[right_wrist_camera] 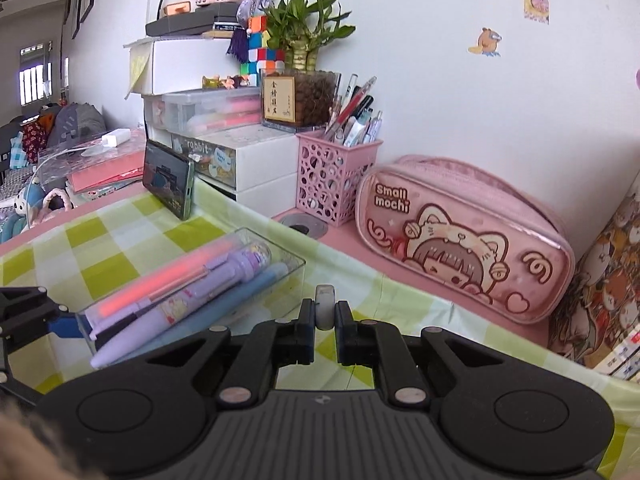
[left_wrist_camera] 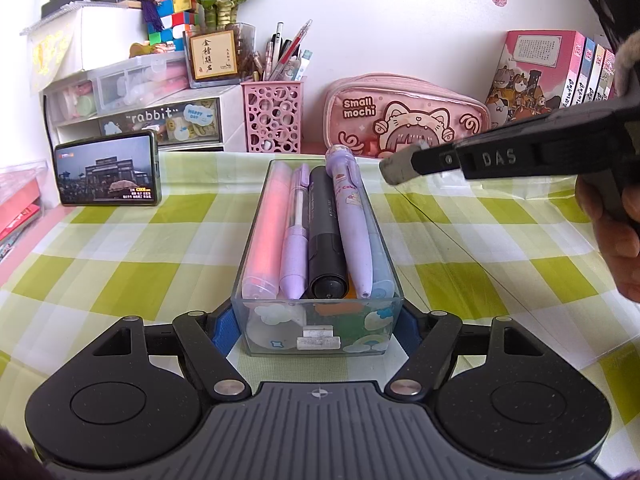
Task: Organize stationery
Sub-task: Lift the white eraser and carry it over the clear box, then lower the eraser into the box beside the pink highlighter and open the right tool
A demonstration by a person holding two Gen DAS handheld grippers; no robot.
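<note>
A clear plastic box [left_wrist_camera: 256, 216] sits on the checked cloth and holds several pens and markers: pink, lilac, black, purple and blue. My left gripper [left_wrist_camera: 318, 328] is shut on the box's near end, blue pads [left_wrist_camera: 222, 336] against its side walls. My right gripper [right_wrist_camera: 324, 316] is shut on a small grey-white eraser [right_wrist_camera: 324, 306] and holds it above the cloth, right of the box [right_wrist_camera: 296, 264]. In the left wrist view the right gripper [left_wrist_camera: 404, 168] and eraser [left_wrist_camera: 396, 170] hover just right of the box's far end.
A pink pencil case [right_wrist_camera: 460, 240] lies along the wall. A pink pen holder [right_wrist_camera: 334, 178], white drawers [left_wrist_camera: 160, 116], a propped phone [left_wrist_camera: 108, 170] and boxed books [left_wrist_camera: 552, 76] stand at the back. Green checked cloth [left_wrist_camera: 120, 264] covers the desk.
</note>
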